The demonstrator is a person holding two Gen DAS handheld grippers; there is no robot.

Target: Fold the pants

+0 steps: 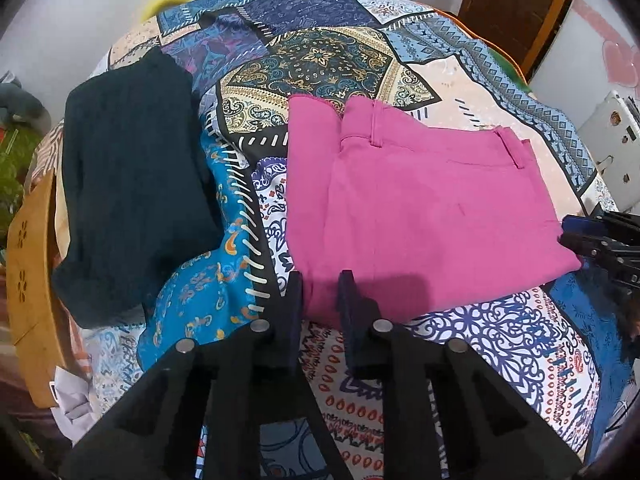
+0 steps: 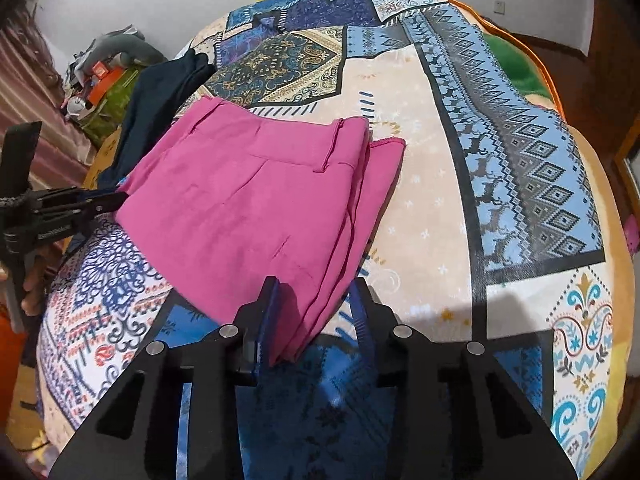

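Note:
The pink pants (image 1: 420,216) lie folded into a thick rectangle on the patterned bedspread (image 1: 320,60), waistband and belt loops at the far side. My left gripper (image 1: 322,284) is open, its fingers straddling the near left corner of the fold. In the right wrist view the pants (image 2: 256,208) show stacked layers at their near corner. My right gripper (image 2: 316,292) is open with that corner between its fingers. Each gripper appears at the edge of the other's view, the right one (image 1: 576,236) and the left one (image 2: 100,204).
A folded dark teal garment (image 1: 132,184) lies on the bed left of the pants, also in the right wrist view (image 2: 160,100). A wooden board (image 1: 32,280) stands at the bed's left edge. A white device (image 1: 608,140) sits at the far right. Clutter (image 2: 104,76) lies beyond the bed.

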